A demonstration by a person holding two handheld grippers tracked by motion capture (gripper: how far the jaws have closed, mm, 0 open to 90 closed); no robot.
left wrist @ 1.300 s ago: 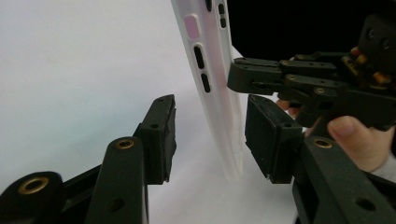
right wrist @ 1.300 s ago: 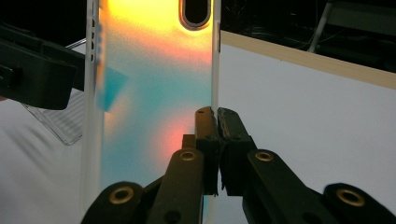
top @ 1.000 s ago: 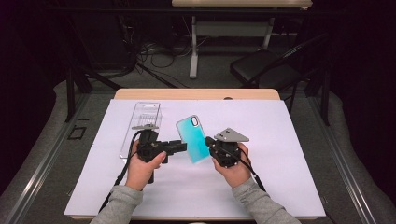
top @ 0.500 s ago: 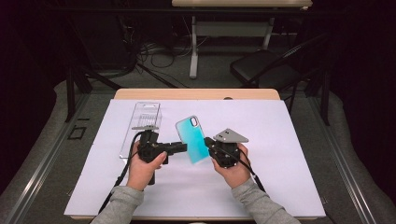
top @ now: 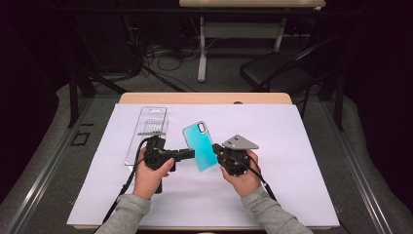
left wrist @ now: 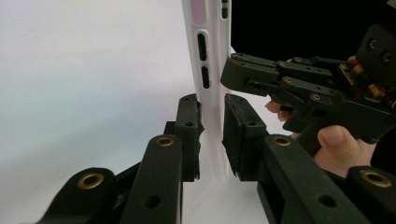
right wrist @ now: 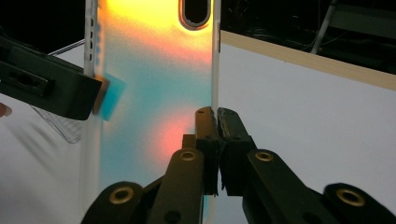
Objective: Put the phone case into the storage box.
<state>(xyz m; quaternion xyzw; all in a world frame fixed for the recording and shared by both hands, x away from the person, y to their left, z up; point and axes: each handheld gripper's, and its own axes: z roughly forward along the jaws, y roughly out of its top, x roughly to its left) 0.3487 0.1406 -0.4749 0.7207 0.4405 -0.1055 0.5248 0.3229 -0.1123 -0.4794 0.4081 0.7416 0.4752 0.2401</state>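
Teal phone case (top: 200,146) is held above the middle of the white-covered table (top: 302,146), pinched at its left edge by the left gripper (top: 191,154) fingers and at its right edge by the right gripper (top: 217,150) fingers.

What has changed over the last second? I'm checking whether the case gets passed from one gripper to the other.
Nothing visibly changed. The turquoise phone case is held above the white sheet by both grippers as before: the left gripper on one long edge, the right gripper on the other. The clear plastic package lies where it was.
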